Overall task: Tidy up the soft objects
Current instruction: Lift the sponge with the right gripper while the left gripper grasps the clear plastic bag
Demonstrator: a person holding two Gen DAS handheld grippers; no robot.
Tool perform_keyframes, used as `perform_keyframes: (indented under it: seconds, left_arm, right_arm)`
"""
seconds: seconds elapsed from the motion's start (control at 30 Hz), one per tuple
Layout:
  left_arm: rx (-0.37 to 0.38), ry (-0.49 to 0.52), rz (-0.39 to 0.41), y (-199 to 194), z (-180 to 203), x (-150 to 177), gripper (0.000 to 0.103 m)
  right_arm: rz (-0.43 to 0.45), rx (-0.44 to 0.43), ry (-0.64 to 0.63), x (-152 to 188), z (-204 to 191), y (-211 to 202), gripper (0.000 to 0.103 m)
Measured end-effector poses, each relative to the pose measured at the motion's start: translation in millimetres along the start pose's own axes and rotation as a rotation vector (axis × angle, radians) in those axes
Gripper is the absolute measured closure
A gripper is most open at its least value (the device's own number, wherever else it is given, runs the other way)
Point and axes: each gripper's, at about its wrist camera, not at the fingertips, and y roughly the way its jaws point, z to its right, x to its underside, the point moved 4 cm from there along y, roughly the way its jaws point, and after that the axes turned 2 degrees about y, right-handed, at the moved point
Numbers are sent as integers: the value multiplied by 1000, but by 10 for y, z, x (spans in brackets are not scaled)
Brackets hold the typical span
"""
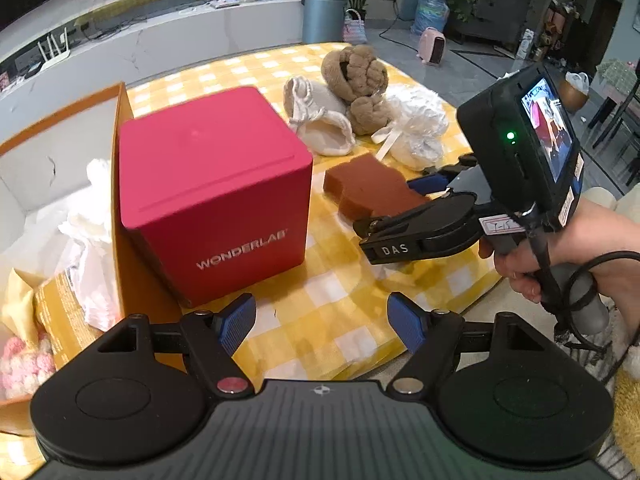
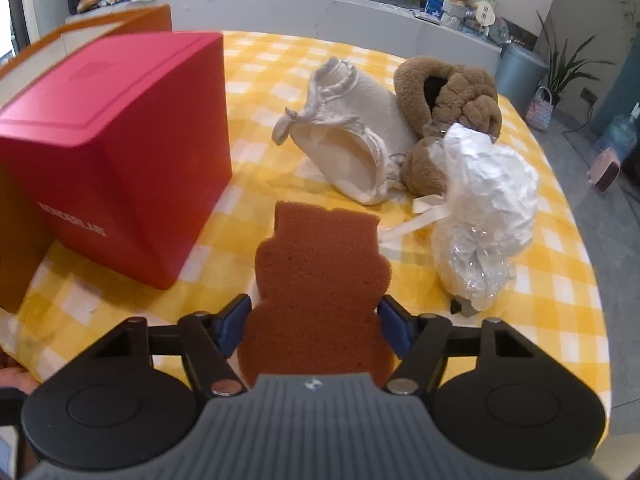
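Note:
My right gripper (image 2: 314,326) is shut on a brown bear-shaped sponge (image 2: 318,280), holding its lower part; the sponge also shows in the left wrist view (image 1: 368,188). My left gripper (image 1: 322,322) is open and empty over the yellow checked tablecloth (image 1: 320,300). Beyond the sponge lie a cream cloth pouch (image 2: 352,140), a brown plush slipper (image 2: 452,108) and a white item wrapped in clear plastic (image 2: 484,208). An orange box (image 1: 120,184) at the left holds white soft items (image 1: 92,240) and a pink-and-white knit thing (image 1: 24,364).
A red WONDERLAB cube box (image 1: 216,192) stands next to the orange box, left of the sponge. The round table's edge (image 1: 472,292) curves at the right. A white counter (image 1: 160,40), a grey bin (image 1: 324,16) and floor items lie beyond.

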Motion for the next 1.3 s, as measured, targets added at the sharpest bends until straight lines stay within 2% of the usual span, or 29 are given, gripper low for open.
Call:
perform_keyframes:
  seconds: [0.1,0.2,0.33,0.57,0.67,0.73,0.83,0.93,1.17,1.23,1.3]
  left_arm:
    - [-24,8,35,-81,6,-66,15]
    - [-46,23,69,-177,27,-131,15]
    - [-49,27,102,-294,90,-235,15]
    - [1,-25,101,-225,287,-556,15]
    - [25,-43,103,-105,383,-702,15]
    - [49,-56,98,26,453,-812,15]
    - [86,-84,63,275,566,-979,15]
    - [102,-82,-5,526,695,-1130,14]
    - [9,-9,-56,908,929,-1434,14]
    - [-54,-9,-61,1033,995,-1485,14]
    - [-84,11,-86,1185,1057,-1522,14]
  right_arm:
    - [41,-25,30,-37,47,-141,37]
    - [128,-29,29,-112,99,-393,37]
    - [244,-52,114,-178,346,-762,37]
    - [390,44,328,-106,1127,-1232,37]
    - [411,160,375,-25,1420,-1326,37]
    - [403,199,430,42,1603,-1335,37]
    - [381,226,511,132,1800,-1313,37]
    - [368,231,543,159,1846,-1296,37]
    - [384,227,491,142,1762,-1322,37]
    - [383,226,477,154,1771,-1329,37]
    - [383,243,453,144,1747,-1318,37]
